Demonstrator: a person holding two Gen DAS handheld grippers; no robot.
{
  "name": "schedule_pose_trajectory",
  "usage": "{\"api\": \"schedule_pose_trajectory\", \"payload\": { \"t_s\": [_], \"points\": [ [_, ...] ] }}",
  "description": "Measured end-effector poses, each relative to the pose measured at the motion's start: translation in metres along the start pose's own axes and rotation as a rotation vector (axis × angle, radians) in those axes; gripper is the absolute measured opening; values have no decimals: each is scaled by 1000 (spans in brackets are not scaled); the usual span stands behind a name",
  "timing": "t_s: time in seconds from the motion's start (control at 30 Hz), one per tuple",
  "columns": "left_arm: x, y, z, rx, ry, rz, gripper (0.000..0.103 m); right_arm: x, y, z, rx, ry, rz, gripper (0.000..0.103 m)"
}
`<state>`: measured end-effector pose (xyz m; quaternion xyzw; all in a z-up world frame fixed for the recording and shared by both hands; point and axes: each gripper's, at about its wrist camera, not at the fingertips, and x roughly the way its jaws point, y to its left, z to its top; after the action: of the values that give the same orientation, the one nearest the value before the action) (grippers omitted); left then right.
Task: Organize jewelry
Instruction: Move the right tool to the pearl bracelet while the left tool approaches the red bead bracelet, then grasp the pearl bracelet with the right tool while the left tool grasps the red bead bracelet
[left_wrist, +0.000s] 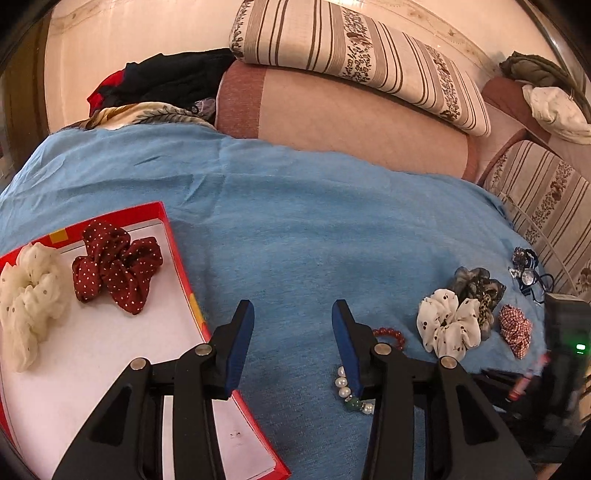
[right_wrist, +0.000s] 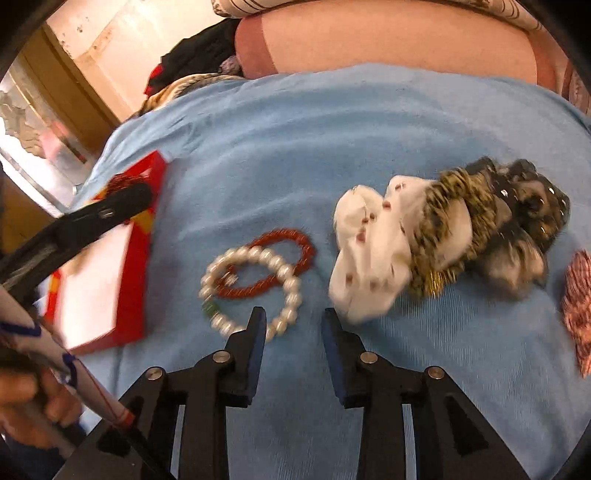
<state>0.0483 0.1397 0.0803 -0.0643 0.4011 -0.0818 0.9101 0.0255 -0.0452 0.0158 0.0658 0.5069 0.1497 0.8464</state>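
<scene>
A red-rimmed white box (left_wrist: 184, 273) lies at the left on the blue cloth, holding a maroon dotted scrunchie (left_wrist: 114, 266) and a cream scrunchie (left_wrist: 29, 299). My left gripper (left_wrist: 291, 314) is open and empty just right of the box. A pearl bracelet (right_wrist: 255, 291) overlaps a red bead bracelet (right_wrist: 273, 262). My right gripper (right_wrist: 293, 321) is open and empty, just in front of the pearl bracelet. A white dotted scrunchie (right_wrist: 373, 254), a leopard one (right_wrist: 509, 225) and a red checked one (right_wrist: 580, 306) lie to the right.
The blue cloth (left_wrist: 295, 221) covers a bed. A pink bolster (left_wrist: 351, 122) and a striped pillow (left_wrist: 362, 55) lie behind. More hair ties (left_wrist: 526, 266) sit at the far right. The other gripper (right_wrist: 110, 210) reaches over the box.
</scene>
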Motion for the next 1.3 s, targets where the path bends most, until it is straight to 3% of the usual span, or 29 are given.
{"api": "schedule_pose_trajectory", "payload": {
  "t_s": [0.07,0.13,0.2,0.33,0.53,0.97,1.07,1.2,1.23,1.3],
  "points": [
    [1,-2,0,14,3,1,43,8,4,4,-25,6,-32,33],
    [2,-3,0,19,10,-9,43,7,14,4,-93,2,-107,10],
    [3,-6,1,28,15,-16,43,5,21,2,-117,6,-195,10],
    [5,-12,0,44,34,-44,43,-17,-4,-12,-43,25,-327,10],
    [27,-40,-12,112,147,-134,46,-35,-35,-28,67,42,-291,10],
    [60,-71,-35,278,239,-21,46,-40,-41,-32,58,50,-259,11],
    [63,-80,-41,351,218,41,47,-40,-42,-32,62,51,-254,11],
    [69,-79,-38,316,199,79,49,-39,-41,-31,56,49,-259,11],
    [69,-79,-39,311,189,86,43,-39,-39,-31,51,47,-259,11],
    [70,-82,-39,319,152,118,14,-38,-37,-30,34,38,-261,11]
  ]
}}
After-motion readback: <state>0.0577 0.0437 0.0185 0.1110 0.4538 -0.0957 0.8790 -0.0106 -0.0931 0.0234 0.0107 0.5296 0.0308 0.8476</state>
